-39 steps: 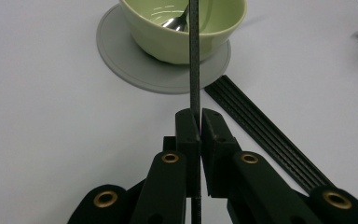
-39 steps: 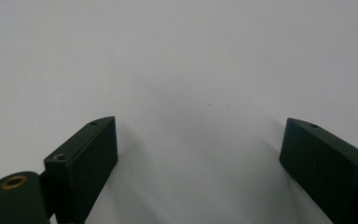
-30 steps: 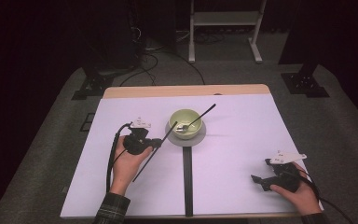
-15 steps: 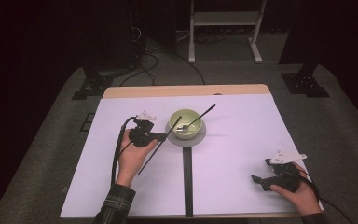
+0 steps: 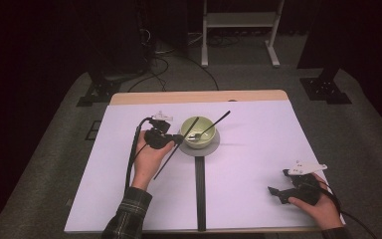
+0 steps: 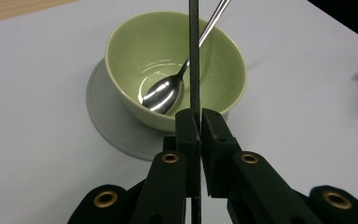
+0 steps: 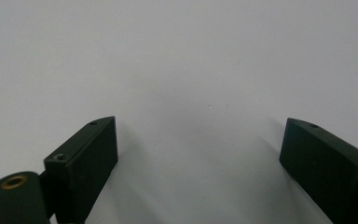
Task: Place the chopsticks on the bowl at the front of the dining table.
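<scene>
A pale green bowl (image 5: 202, 143) (image 6: 140, 51) stands on a round grey coaster (image 5: 212, 149) (image 6: 105, 126) near the middle of the white table. A metal spoon (image 5: 219, 119) (image 6: 163, 93) lies in it, handle leaning out over the far right rim. My left gripper (image 5: 177, 140) (image 6: 199, 119) sits against the bowl's left side, shut on a thin black stick (image 5: 161, 167) (image 6: 194, 56). The stick slants up across the bowl's rim. My right gripper (image 5: 278, 182) (image 7: 198, 144) rests open near the front right corner, only bare table between its jaws.
A black strip (image 5: 200, 194) runs from the coaster to the table's front edge. The white sheet (image 5: 258, 144) covers the table up to a wooden far edge (image 5: 199, 96). Dark floor, cables and stand legs (image 5: 238, 30) lie beyond.
My left hand has carried the stick to the right and a little farther away, up to the bowl, so the stick's far end now crosses the rim. The right hand has stayed still.
</scene>
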Action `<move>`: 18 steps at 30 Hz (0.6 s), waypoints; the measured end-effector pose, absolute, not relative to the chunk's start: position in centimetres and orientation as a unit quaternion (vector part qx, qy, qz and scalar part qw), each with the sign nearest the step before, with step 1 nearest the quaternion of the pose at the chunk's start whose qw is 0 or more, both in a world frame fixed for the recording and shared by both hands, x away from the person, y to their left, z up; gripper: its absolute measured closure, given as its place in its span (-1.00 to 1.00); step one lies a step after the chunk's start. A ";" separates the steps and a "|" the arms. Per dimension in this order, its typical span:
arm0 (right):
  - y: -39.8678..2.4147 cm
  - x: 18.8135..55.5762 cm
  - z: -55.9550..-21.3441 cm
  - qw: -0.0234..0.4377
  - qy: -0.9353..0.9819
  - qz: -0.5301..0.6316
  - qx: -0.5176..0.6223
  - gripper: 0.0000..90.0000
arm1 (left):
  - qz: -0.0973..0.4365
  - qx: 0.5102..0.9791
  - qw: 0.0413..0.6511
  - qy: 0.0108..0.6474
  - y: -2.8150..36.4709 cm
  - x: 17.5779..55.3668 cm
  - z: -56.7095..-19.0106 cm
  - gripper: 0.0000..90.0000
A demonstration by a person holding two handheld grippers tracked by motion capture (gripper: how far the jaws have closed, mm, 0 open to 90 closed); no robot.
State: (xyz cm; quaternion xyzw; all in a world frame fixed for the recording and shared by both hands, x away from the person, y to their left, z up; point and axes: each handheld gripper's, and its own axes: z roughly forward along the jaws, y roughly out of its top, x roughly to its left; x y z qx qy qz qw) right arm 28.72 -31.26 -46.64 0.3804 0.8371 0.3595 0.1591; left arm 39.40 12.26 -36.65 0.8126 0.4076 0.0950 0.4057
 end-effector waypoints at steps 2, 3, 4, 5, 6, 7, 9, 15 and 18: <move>-31.3 28.7 -46.6 0.159 0.837 0.360 0.380 -0.78 | 0.094 0.814 0.405 0.407 12.0 39.8 -36.5 0.92; -31.3 28.7 -46.6 0.159 0.837 0.360 0.380 -0.78 | 0.095 0.814 0.404 0.407 11.9 39.9 -36.4 0.92; -31.3 28.7 -46.6 0.159 0.837 0.360 0.380 -0.78 | 0.094 0.813 0.406 0.406 11.7 40.1 -36.3 0.92; -31.3 28.7 -46.6 0.159 0.837 0.360 0.380 -0.78 | 0.094 0.814 0.406 0.406 11.7 40.2 -36.2 0.92; -31.3 28.7 -46.6 0.158 0.837 0.359 0.381 -0.78 | 0.095 0.812 0.407 0.406 11.6 40.4 -36.1 0.92; -31.3 28.7 -46.6 0.158 0.837 0.359 0.381 -0.78 | 0.094 0.813 0.407 0.406 11.5 40.5 -36.0 0.92; -31.3 28.7 -46.6 0.158 0.837 0.359 0.381 -0.78 | 0.095 0.813 0.406 0.405 11.2 40.8 -35.9 0.92; -31.3 28.7 -46.6 0.159 0.837 0.360 0.381 -0.78 | 0.094 0.814 0.406 0.404 10.3 41.8 -35.9 0.92; -31.3 28.7 -46.6 0.159 0.837 0.360 0.381 -0.78 | 0.092 0.812 0.409 0.407 10.0 42.2 -35.9 0.92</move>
